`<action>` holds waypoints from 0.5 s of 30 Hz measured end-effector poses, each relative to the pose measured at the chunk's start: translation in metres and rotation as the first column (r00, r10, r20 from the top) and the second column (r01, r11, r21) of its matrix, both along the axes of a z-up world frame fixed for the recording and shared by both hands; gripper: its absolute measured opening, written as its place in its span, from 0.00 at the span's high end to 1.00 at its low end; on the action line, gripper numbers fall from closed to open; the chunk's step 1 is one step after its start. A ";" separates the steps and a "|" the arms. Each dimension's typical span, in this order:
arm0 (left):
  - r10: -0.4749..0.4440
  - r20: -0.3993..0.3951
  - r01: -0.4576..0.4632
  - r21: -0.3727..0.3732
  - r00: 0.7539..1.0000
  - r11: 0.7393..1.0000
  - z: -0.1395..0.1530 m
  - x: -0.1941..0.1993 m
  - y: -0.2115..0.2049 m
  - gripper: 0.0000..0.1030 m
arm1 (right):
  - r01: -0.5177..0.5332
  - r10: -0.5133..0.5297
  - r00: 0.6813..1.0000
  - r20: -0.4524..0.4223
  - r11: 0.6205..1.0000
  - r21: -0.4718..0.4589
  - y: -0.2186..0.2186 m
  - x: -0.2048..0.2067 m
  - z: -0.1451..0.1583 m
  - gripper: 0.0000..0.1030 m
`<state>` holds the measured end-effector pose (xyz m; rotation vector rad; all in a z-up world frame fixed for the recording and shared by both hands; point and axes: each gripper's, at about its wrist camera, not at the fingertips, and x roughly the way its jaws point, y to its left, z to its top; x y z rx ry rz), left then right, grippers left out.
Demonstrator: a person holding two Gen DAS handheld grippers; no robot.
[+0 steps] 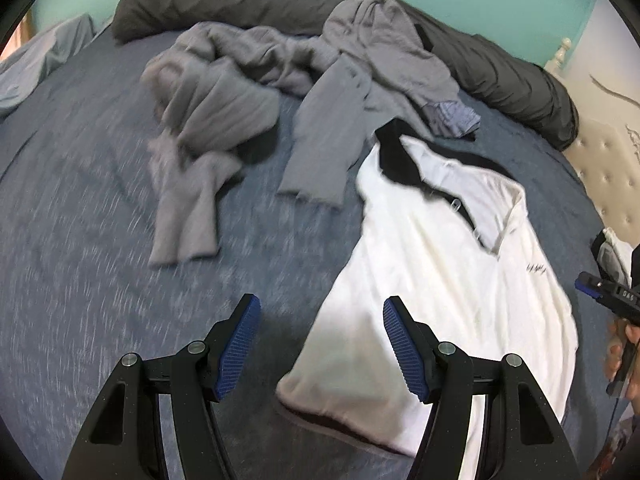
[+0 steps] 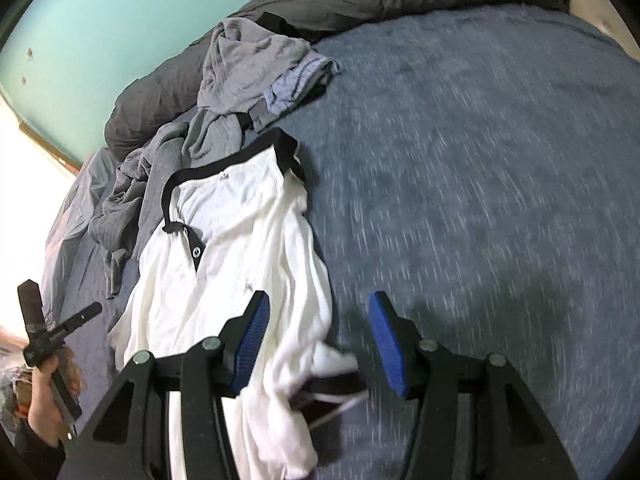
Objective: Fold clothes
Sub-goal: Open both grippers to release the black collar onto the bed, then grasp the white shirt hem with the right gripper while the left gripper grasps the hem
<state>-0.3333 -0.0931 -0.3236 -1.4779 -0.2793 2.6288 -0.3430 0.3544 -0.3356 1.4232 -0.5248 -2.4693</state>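
Both claws, left claw (image 1: 320, 344) and right claw (image 2: 316, 344), hang spread and empty over the rumpled white shirt (image 1: 440, 260) on the bed (image 1: 80, 240). Pinching one layer could bunch it further.

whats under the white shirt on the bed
The white shirt lies on the blue bedspread, its collar end overlapping the edge of the grey clothes pile. Whatever else sits beneath it is covered. Both tools hang open above, holding nothing.
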 end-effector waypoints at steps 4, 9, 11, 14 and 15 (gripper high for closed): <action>0.023 0.021 -0.024 0.013 1.000 1.000 -0.009 0.011 -0.014 0.34 | 0.004 -0.004 1.000 0.028 1.000 0.007 0.003 0.009 -0.010 0.49; 0.035 0.053 -0.037 0.030 0.998 0.999 -0.023 0.022 -0.026 0.34 | 0.010 -0.009 0.998 0.066 1.000 -0.009 0.005 0.017 -0.026 0.49; 0.035 0.058 -0.038 0.041 0.998 0.998 -0.028 0.025 -0.029 0.34 | -0.002 0.002 0.997 0.073 1.000 -0.006 0.005 0.019 -0.031 0.49; 0.049 0.062 -0.053 0.057 0.997 0.997 -0.032 0.026 -0.034 0.34 | -0.010 0.011 0.996 0.087 1.000 -0.005 0.006 0.021 -0.038 0.49; 0.051 0.063 -0.055 0.065 0.997 0.996 -0.034 0.026 -0.035 0.34 | -0.010 0.010 0.996 0.089 1.000 -0.009 0.007 0.021 -0.039 0.50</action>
